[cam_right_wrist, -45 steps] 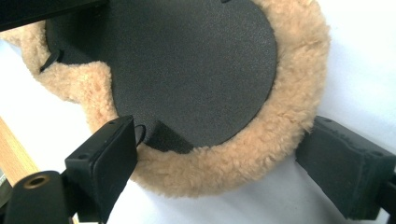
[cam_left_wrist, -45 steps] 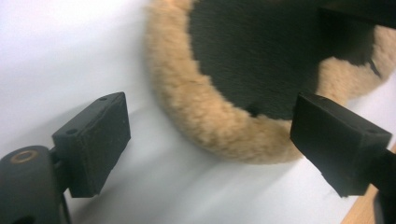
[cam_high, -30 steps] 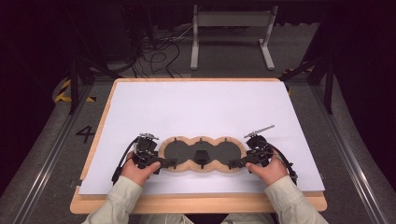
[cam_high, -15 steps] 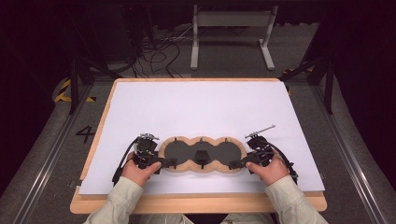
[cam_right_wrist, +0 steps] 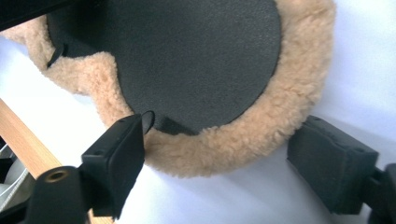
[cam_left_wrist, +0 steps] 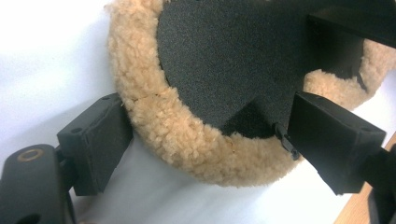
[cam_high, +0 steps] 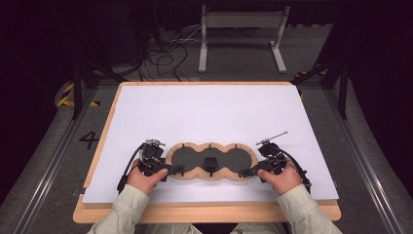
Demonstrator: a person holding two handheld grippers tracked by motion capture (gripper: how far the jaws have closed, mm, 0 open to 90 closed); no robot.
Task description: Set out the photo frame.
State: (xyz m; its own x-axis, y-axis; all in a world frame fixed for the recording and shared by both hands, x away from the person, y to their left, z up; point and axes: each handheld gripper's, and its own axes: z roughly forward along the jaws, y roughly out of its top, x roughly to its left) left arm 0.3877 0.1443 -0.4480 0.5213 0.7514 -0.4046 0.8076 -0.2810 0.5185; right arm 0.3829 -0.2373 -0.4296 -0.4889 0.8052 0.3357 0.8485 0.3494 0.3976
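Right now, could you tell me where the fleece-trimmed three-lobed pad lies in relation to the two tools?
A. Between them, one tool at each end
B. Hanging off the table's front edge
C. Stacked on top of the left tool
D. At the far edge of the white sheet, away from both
A: the fleece-trimmed pad lies flat on the white sheet, with the left tool at one end lobe and the right tool at the other.
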